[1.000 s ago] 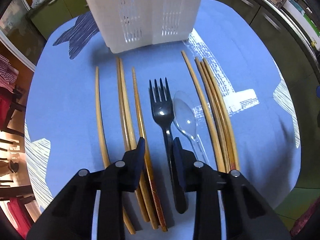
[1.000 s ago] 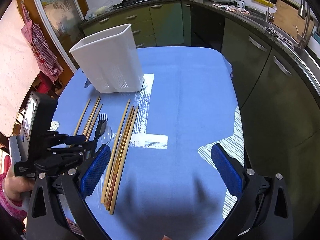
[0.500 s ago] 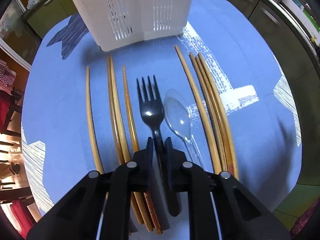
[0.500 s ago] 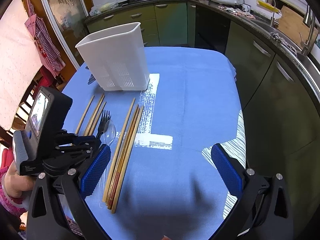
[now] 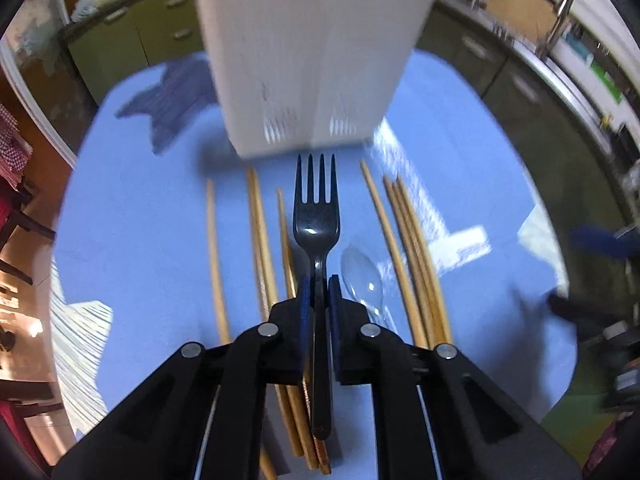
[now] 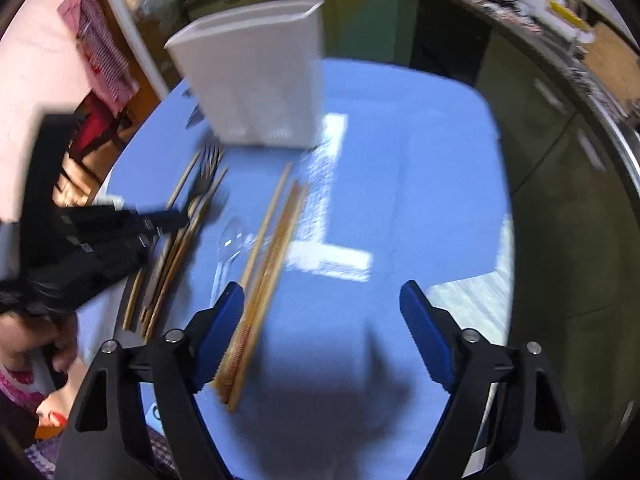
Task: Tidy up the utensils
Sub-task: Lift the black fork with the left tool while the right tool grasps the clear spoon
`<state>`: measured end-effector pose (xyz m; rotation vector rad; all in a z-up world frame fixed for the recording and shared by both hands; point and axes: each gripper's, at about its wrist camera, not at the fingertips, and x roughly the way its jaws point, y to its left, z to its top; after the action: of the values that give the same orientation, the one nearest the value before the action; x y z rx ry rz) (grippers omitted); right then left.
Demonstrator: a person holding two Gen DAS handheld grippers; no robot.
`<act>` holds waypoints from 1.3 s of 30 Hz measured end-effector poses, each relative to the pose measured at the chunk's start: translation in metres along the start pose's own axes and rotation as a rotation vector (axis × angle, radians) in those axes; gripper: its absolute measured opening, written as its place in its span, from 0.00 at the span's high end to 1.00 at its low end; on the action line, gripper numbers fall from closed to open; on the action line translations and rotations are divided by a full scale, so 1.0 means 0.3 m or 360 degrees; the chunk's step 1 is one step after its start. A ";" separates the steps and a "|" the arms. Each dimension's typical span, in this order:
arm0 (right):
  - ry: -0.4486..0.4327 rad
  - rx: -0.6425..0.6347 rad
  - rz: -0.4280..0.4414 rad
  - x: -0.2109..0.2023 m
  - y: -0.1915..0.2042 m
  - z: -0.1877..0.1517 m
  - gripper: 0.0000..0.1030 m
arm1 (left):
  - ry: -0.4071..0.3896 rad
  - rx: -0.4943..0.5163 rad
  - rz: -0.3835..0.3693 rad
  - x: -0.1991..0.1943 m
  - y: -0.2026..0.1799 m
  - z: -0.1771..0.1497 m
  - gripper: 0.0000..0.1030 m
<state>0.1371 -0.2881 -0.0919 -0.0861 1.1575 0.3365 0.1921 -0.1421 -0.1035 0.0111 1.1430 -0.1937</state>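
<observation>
Blue-clothed table (image 5: 132, 240), white caddy (image 5: 312, 60) upright at its far side. Left gripper (image 5: 319, 300) is clamped on the black fork (image 5: 316, 216), tines toward the caddy, apparently lifted: pick step. Next: tip it into a slot. Right gripper (image 6: 322, 330) has just been closing, nothing between pads, beside the chopsticks (image 6: 268, 272). No legible labels.

A blue cloth (image 6: 420, 184) with pale striped patches covered the counter. Green cabinets (image 5: 132, 36) with small handles ran behind it, and more dark green cabinet doors (image 6: 560, 184) lined the right side under a long worktop (image 6: 532, 16) cluttered with blurred items. A tap (image 5: 562, 8) rose near the far right. A red-and-white checked cloth (image 6: 96, 52) hung on the left by a pink wall (image 6: 28, 76).
</observation>
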 end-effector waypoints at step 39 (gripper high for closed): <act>-0.0084 0.0009 0.0339 0.022 0.123 0.119 0.91 | -0.0688 0.0013 -0.0107 -0.511 0.160 0.097 0.91</act>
<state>0.1598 -0.2433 -0.0794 0.0517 1.1173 0.5208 0.1648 -0.0753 0.0429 -0.0596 0.7117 -0.2472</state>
